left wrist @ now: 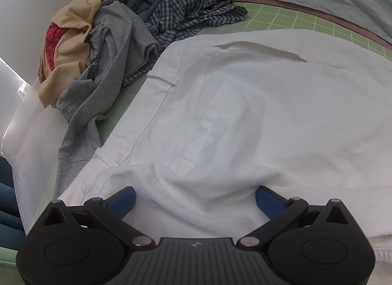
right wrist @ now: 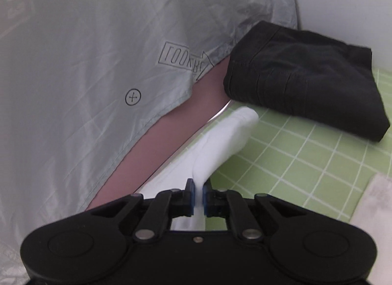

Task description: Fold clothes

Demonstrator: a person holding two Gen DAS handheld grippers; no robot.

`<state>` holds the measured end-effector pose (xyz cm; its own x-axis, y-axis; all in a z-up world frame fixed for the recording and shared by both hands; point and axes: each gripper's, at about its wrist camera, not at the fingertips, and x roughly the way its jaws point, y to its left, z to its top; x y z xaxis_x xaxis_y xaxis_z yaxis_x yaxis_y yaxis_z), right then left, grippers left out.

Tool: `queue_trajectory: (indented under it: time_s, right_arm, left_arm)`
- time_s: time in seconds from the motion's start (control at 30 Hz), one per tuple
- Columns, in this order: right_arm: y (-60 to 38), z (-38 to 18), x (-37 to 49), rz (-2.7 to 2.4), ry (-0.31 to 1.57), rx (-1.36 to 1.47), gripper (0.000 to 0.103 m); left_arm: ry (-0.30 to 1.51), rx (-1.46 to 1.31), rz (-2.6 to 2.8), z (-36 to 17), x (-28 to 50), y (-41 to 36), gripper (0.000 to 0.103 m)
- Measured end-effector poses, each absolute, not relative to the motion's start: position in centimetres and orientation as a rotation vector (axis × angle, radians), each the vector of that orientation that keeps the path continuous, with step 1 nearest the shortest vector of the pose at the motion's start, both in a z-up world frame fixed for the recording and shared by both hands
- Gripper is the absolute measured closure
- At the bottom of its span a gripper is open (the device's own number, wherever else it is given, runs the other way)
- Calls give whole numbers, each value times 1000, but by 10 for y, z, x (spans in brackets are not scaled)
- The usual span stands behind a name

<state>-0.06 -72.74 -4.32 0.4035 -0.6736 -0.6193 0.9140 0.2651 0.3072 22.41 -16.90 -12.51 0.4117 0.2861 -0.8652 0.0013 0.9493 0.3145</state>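
White trousers (left wrist: 245,103) lie spread on the green grid mat (left wrist: 306,21), waistband with belt loops to the left. My left gripper (left wrist: 196,198) is open, its blue pads either side of a raised fold of the white fabric near the waist. In the right wrist view my right gripper (right wrist: 198,199) is shut on a bunched fold of the white trousers (right wrist: 225,138), which stretches away over the mat (right wrist: 306,162) toward the back edge.
A pile of unfolded clothes (left wrist: 117,40) sits at the left: grey, beige, red and blue checked pieces. A folded black garment (right wrist: 303,79) lies on the mat at the back right. A pale grey sheet (right wrist: 85,64) hangs behind the table edge.
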Motion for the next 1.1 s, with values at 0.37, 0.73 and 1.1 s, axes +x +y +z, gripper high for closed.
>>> queue_trajectory:
  time_s: [0.37, 0.73, 1.1]
  right_arm:
    - [-623, -35, 127, -682, 643, -23, 96]
    - [-538, -88, 135, -387, 840, -9, 88]
    - [-612, -46, 116, -526, 680, 201, 71]
  left_arm:
    - [1149, 271, 181, -124, 226, -167, 0]
    - [1145, 258, 186, -124, 225, -168, 0]
    - [1141, 253, 191, -124, 225, -170, 0]
